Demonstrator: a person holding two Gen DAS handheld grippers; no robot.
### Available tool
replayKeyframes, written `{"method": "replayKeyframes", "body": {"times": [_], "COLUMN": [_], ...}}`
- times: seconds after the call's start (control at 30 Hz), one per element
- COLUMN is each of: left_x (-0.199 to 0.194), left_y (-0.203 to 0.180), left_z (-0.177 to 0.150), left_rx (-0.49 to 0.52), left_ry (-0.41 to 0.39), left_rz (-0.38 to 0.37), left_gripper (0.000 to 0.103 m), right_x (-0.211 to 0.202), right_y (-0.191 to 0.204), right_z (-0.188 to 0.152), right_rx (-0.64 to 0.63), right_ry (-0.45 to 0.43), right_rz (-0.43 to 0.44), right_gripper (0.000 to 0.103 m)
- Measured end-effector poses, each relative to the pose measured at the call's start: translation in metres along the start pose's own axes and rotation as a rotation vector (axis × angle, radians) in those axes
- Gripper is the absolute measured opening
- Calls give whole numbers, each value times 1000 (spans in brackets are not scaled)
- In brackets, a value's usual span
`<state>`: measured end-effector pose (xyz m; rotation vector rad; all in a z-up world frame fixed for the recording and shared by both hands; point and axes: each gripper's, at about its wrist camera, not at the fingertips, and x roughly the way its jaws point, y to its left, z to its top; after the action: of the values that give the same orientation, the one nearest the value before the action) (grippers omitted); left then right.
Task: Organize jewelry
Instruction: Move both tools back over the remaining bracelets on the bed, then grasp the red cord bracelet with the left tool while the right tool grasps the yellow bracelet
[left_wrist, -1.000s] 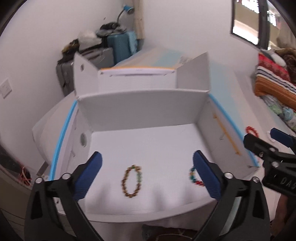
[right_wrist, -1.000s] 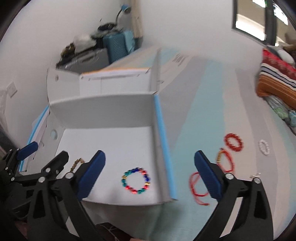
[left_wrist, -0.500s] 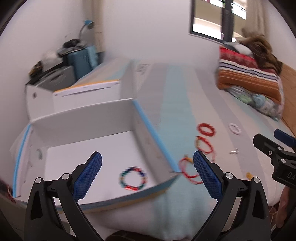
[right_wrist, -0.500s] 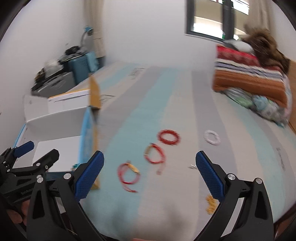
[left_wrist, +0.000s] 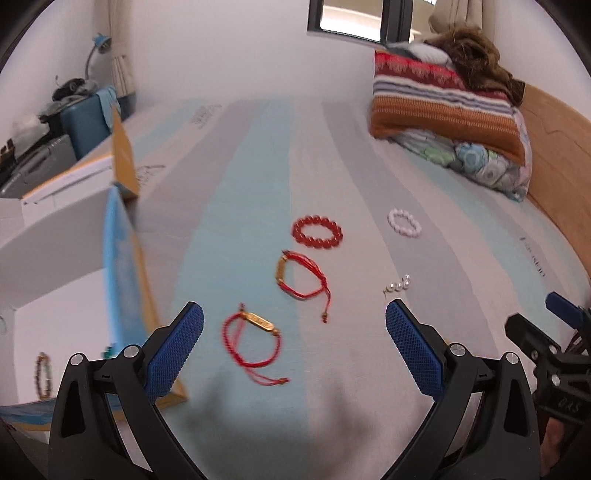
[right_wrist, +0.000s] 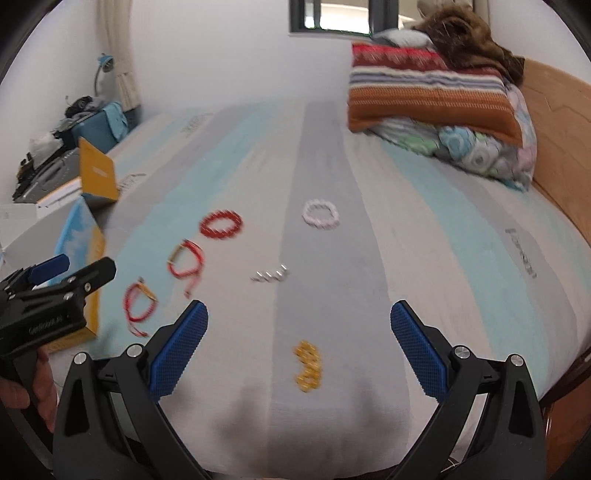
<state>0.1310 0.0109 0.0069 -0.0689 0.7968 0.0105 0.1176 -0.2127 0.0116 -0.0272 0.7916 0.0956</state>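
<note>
Both tools have swung away from the open white cardboard box since a second ago, when they looked down at the bracelets inside it; they now face the loose jewelry on the bed. The left tool hangs spread and empty, and the nearest red cord bracelet with a gold bar lies just ahead, between its blue pads. Beyond it lie a second red cord bracelet with a gold tube, a red bead bracelet and, off to the right, a white bead bracelet and a small row of silver pieces. The right tool, also spread and empty, has a small heap of gold rings or links between its pads. All of these look light and limp; the cords will flop and trail their loose ends, so the stiff gold bar seems the surest place to pinch. Bead loops may roll or slip, and the tiny pieces look hard to pinch off soft cloth. The blue, grey and white striped mattress cover gives underneath, so pressing down may gather fabric. Folded striped blankets sit far ahead to the right, against a wooden headboard.
</note>
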Motion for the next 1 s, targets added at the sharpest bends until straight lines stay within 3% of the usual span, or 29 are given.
{"method": "replayKeyframes", "body": {"times": [0.1, 0.33, 0.6, 0.87, 1.0], "left_x": [28, 67, 102, 120, 122], "left_y": [-5, 2, 16, 24, 26], "left_z": [-5, -15, -23, -31, -32], "left_rx": [-8, 9, -22, 3, 2], "left_ry": [53, 76, 121, 141, 146], "left_rz": [38, 100, 81, 96, 97], "left_gripper": [97, 97, 97, 95, 87], "right_x": [19, 62, 95, 110, 113], "right_y": [-9, -11, -4, 6, 1], "right_z": [-10, -25, -41, -55, -57], "right_rx": [16, 7, -31, -103, -82], "right_ry": [36, 110, 163, 213, 236], "right_rz": [-2, -15, -30, -23, 5], "right_gripper": [95, 95, 94, 70, 68]}}
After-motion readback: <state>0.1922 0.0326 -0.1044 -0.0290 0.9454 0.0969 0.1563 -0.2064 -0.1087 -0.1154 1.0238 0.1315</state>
